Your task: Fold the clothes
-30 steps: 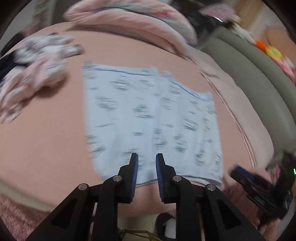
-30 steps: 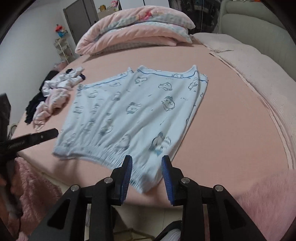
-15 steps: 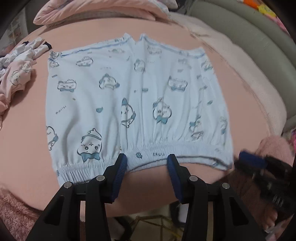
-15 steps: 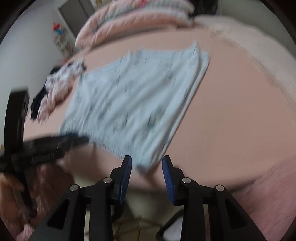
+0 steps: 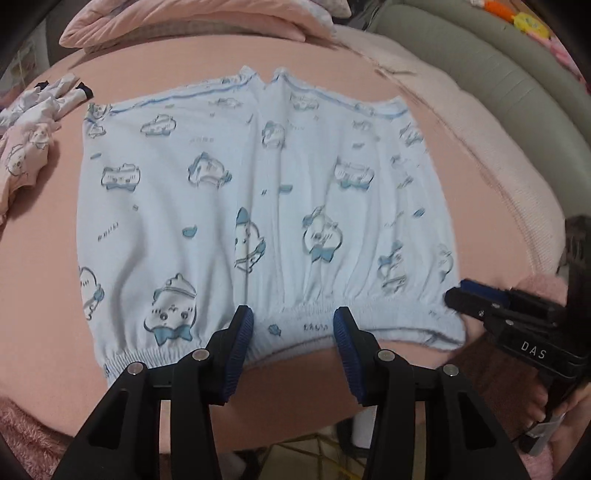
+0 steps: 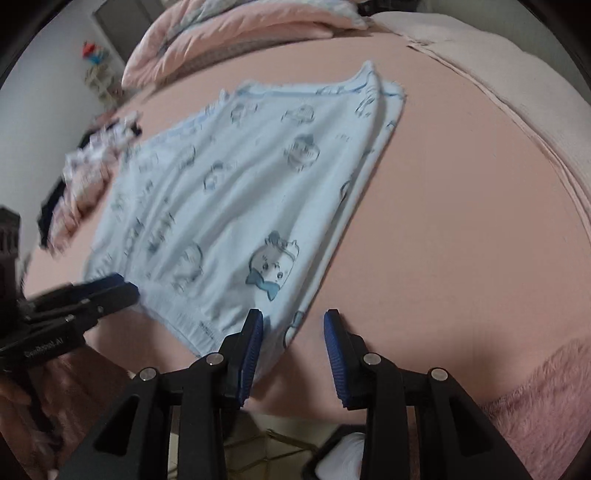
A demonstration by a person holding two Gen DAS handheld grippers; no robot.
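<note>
Light blue shorts (image 5: 258, 206) with a cartoon print lie flat on the pink bed (image 5: 480, 206), elastic waistband toward me. My left gripper (image 5: 293, 325) is open at the middle of the waistband, empty. My right gripper (image 6: 293, 328) is open and empty at the shorts' (image 6: 236, 199) near right corner; it also shows in the left wrist view (image 5: 458, 291), at the waistband's right end. The left gripper shows in the right wrist view (image 6: 122, 286) by the waistband.
A heap of pink and white clothes (image 5: 26, 136) lies at the left of the bed. Folded pink quilts (image 5: 192, 18) lie at the far end. A grey-green sofa (image 5: 480, 48) stands to the right. A fuzzy pink blanket (image 6: 535, 402) hangs at the bed's near edge.
Both grippers have moved closer to the waistband. The left gripper has opened wider. The right gripper has come to the shorts' right corner.
</note>
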